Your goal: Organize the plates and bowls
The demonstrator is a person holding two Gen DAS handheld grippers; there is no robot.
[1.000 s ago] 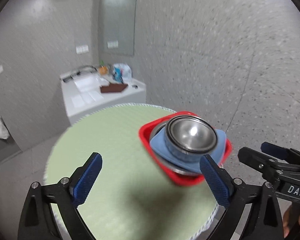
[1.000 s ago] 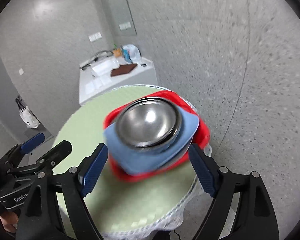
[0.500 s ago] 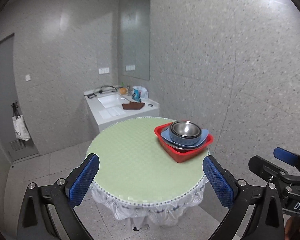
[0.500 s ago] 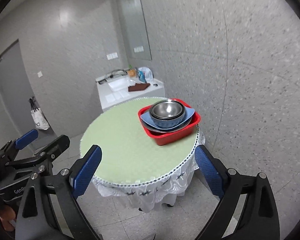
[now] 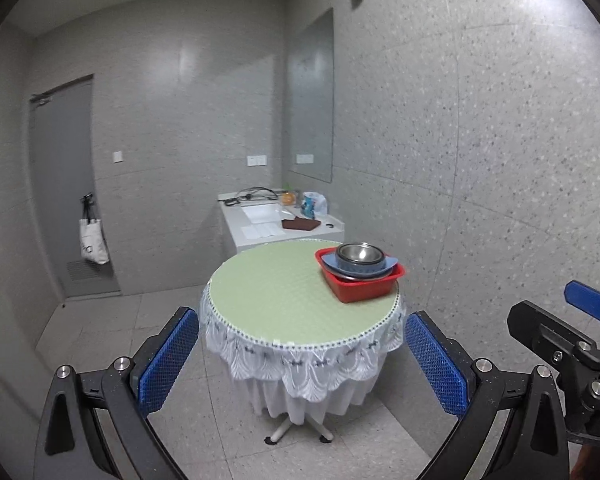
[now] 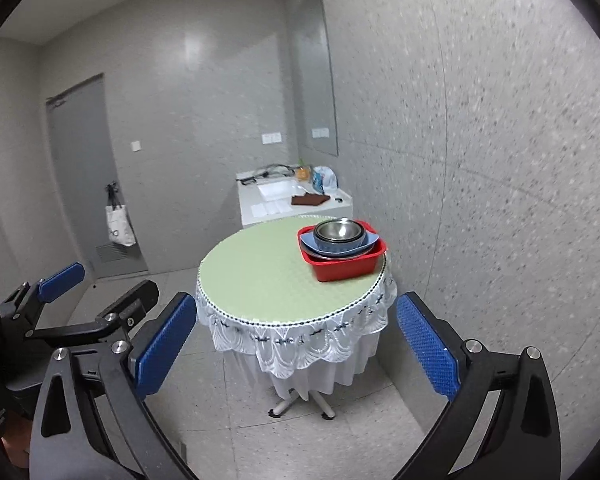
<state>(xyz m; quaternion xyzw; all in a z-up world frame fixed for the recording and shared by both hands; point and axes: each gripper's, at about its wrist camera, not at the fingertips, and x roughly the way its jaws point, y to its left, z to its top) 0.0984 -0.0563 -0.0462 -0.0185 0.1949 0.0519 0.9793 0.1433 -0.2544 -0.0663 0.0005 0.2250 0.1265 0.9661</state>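
Observation:
A red square basin (image 5: 364, 284) (image 6: 346, 266) stands at the right rim of a round table with a green top (image 5: 284, 292) (image 6: 260, 276). In it lie a metal plate, a blue dish (image 5: 362, 269) (image 6: 338, 245) and steel bowls (image 5: 358, 253) (image 6: 338, 230) nested on top. My left gripper (image 5: 302, 364) is open and empty, well back from the table. My right gripper (image 6: 296, 348) is open and empty too, equally far back. Each gripper shows at the other view's edge.
A white counter (image 5: 284, 226) with a sink, a brown cloth and bottles stands behind the table. A grey door (image 5: 60, 184) with a hanging tote bag (image 5: 94, 240) is at the left. A speckled wall (image 5: 480, 160) runs close along the table's right side.
Both grippers have pulled far back from the stacked dishes, from right over the basin to a distance where the whole table and room show. Both stay open.

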